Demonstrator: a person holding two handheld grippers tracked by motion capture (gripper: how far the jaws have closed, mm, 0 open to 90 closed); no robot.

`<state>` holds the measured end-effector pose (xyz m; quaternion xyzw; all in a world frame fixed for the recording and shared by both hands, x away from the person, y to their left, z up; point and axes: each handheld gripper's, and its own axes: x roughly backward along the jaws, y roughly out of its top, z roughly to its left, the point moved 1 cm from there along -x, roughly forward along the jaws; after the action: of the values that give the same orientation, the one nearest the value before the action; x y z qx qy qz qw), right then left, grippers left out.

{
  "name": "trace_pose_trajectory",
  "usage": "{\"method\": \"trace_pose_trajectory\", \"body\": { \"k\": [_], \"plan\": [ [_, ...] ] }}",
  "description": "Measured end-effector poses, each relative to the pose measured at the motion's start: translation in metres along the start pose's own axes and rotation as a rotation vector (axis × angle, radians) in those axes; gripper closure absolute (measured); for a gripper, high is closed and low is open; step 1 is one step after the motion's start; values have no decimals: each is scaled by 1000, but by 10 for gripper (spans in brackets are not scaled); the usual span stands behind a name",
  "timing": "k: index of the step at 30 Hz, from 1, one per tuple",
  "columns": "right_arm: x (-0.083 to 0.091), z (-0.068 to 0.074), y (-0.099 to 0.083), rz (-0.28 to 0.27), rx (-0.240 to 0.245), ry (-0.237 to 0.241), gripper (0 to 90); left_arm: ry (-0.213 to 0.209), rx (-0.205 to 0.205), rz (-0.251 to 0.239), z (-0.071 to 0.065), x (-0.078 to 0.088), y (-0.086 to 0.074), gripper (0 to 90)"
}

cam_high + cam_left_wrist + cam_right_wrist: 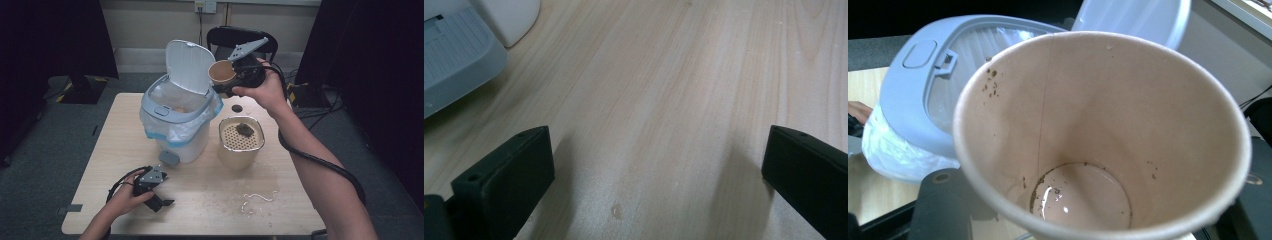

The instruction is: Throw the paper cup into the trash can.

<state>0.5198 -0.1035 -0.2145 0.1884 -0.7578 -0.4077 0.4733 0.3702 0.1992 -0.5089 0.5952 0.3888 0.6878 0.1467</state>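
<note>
Left gripper (pixel 159 196) resting low on the table (pixel 210 200) near the front edge, jaws spread wide with nothing but bare wood between them. Idle there, so little risk, though a cable loop beside it could snag on a sudden lift.

Bin (pixel 176 120) just behind, lid (pixel 189 65) tipped up, liner bag (pixel 165 131) bunched over the rim. Pedal (pixel 169 158) facing the front. Light and tall by the look of it; a knock from the cup hand could shove it or drop the lid shut.

Right gripper (pixel 226 80) raised beside the lid, clamped on a paper cup (pixel 222 73), mouth tilted toward the camera on that gripper. Inside the cup (pixel 1088 150), a little liquid pooled at the bottom and dark flecks stuck to the wall. Thin paper under the jaws: likely to buckle or slip if squeezed harder or tilted fast, sending dregs onto the table or down the outside of the bag instead of in.

Strainer tub (pixel 241 139) right of the bin, a dark clump (pixel 244 129) on its perforated top, easily clipped by a descending forearm. Crumbs and a wet patch (pixel 260 192) on the wood in front of it, slippery for anything set down there.
</note>
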Motion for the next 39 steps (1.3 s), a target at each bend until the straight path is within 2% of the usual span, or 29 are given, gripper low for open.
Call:
{"method": "trace_pose_trajectory", "body": {
  "k": [23,30,39],
  "plan": [
    [-38,13,21,-26,8,55,308,-2,5,1,0,0,0,0],
    [-48,16,25,-41,-5,74,306,-2,5,2,0,0,0,0],
    [-65,23,30,-31,7,97,304,-4,3,1,0,0,0,0]
  ]
}}
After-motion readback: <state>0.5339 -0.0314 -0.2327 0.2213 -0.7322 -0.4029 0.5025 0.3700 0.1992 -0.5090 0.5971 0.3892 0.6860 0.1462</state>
